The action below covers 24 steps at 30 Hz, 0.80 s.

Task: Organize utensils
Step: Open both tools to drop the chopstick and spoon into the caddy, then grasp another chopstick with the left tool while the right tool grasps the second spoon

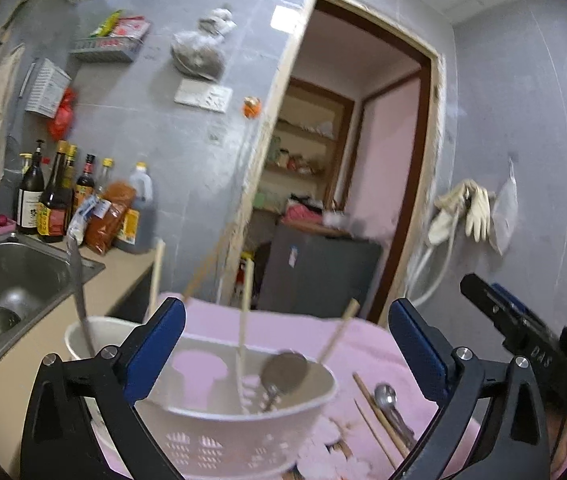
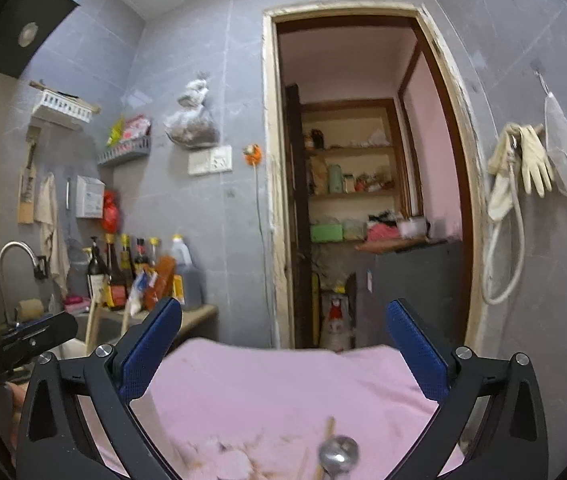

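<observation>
Both grippers stand wide apart with nothing between the pads: our left gripper [image 1: 287,344] hangs over the white basket [image 1: 243,420], the right gripper [image 2: 283,348] points out over the pink cloth [image 2: 283,384] on the desk. No earlier view here, so we just take them as open and empty.

What's left to sort lies on the cloth just right of the basket: a metal spoon [image 1: 386,398] beside a pair of chopsticks [image 1: 379,424]. The spoon looks light, stiff and slick, so we'd pinch it across the narrow handle rather than the rounded bowl. The chopsticks are thin, light wood and likely to roll or splay; taking them near the middle, both together, seems safest.

In the way: chopsticks [image 1: 245,320] and a ladle [image 1: 283,372] already lean up out of the basket, easy to knock. The steel sink [image 1: 15,276] and the bottles [image 1: 55,200] sit off to the left, well apart.
</observation>
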### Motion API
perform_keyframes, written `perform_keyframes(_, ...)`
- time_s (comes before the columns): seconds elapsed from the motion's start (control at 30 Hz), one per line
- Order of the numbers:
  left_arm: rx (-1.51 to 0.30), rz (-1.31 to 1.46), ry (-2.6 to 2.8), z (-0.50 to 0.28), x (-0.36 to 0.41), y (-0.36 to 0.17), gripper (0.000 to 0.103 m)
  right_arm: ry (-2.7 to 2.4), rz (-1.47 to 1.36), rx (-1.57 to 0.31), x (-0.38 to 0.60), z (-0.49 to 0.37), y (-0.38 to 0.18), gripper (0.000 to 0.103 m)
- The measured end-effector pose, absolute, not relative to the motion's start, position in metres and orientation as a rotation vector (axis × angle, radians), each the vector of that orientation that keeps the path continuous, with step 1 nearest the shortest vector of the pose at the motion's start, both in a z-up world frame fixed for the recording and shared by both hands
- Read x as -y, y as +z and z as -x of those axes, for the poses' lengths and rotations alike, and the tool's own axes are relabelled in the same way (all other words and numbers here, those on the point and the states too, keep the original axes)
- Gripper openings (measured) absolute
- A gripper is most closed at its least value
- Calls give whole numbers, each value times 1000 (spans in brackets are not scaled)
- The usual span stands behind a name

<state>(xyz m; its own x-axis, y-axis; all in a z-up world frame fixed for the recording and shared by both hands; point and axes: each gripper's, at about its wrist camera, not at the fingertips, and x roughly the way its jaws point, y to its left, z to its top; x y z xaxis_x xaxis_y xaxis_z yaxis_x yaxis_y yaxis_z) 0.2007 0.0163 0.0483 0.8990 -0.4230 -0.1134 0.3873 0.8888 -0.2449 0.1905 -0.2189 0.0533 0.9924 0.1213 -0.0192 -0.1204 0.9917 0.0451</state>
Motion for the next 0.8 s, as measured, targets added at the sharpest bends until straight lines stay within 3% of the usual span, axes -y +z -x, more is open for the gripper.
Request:
perform_keyframes(0.23, -232, 134, -462, -183, 21, 38, 100, 110, 16, -139, 249, -181, 39, 103)
perform_keyframes(0.8, -655, -2, -576, -194, 115, -18, 99, 102, 37, -458, 306, -187, -9, 103)
